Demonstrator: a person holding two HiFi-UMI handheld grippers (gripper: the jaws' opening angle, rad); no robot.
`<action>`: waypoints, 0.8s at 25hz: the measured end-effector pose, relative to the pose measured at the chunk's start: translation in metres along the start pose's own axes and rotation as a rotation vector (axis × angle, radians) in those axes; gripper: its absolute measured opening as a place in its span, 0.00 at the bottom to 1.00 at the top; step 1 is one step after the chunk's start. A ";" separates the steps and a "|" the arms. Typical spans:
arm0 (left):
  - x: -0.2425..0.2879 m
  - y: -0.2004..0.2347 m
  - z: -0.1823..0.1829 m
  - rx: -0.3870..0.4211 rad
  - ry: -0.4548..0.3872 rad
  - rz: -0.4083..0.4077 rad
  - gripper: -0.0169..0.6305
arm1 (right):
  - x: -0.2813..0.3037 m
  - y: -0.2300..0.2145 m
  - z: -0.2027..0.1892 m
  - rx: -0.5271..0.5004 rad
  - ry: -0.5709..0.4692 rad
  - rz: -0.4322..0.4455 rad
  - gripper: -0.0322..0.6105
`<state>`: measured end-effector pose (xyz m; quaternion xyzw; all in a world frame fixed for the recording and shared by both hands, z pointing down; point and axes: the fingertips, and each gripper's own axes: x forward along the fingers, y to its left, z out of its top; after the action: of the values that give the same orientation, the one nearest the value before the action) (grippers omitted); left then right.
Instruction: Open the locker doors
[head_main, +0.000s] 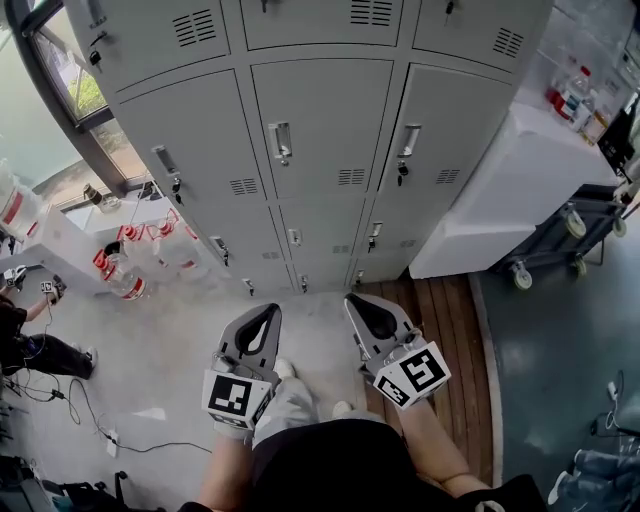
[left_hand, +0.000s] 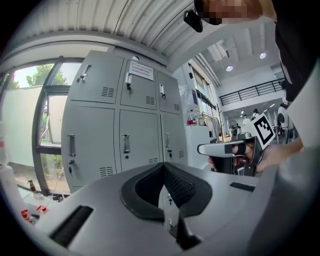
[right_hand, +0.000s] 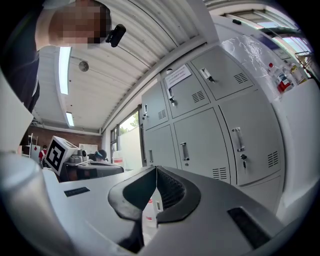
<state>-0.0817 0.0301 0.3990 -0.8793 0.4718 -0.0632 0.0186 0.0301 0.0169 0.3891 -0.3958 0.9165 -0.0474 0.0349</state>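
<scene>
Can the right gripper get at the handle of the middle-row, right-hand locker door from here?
Likely yes: nothing stands between the right gripper and that handle, but it hangs well short of it, fingers shut.

Stood on pale grey floor (head_main: 170, 340); wooden planks (head_main: 440, 310) to my right. Window (head_main: 75, 90) at my left, daylight in. White counter (head_main: 520, 180) right, wheeled cart (head_main: 565, 240) beside it. Ribbed ceiling (right_hand: 120, 75), strip light (right_hand: 65, 62) lit.

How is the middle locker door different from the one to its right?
The right locker door has a key hanging under its handle; the middle locker door shows none. The right one stands beside the white cabinet; the middle one between two doors. Both are grey, shut, vented.
</scene>
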 end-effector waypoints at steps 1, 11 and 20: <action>0.008 0.007 0.000 -0.003 -0.003 -0.014 0.05 | 0.009 -0.004 -0.001 -0.002 0.002 -0.011 0.10; 0.080 0.092 -0.006 0.034 -0.027 -0.218 0.05 | 0.107 -0.040 0.006 -0.009 -0.007 -0.178 0.10; 0.121 0.125 -0.035 0.027 0.013 -0.367 0.05 | 0.137 -0.070 -0.038 0.010 0.063 -0.348 0.10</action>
<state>-0.1232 -0.1383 0.4335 -0.9498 0.3028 -0.0774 0.0157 -0.0165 -0.1285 0.4317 -0.5466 0.8345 -0.0697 -0.0007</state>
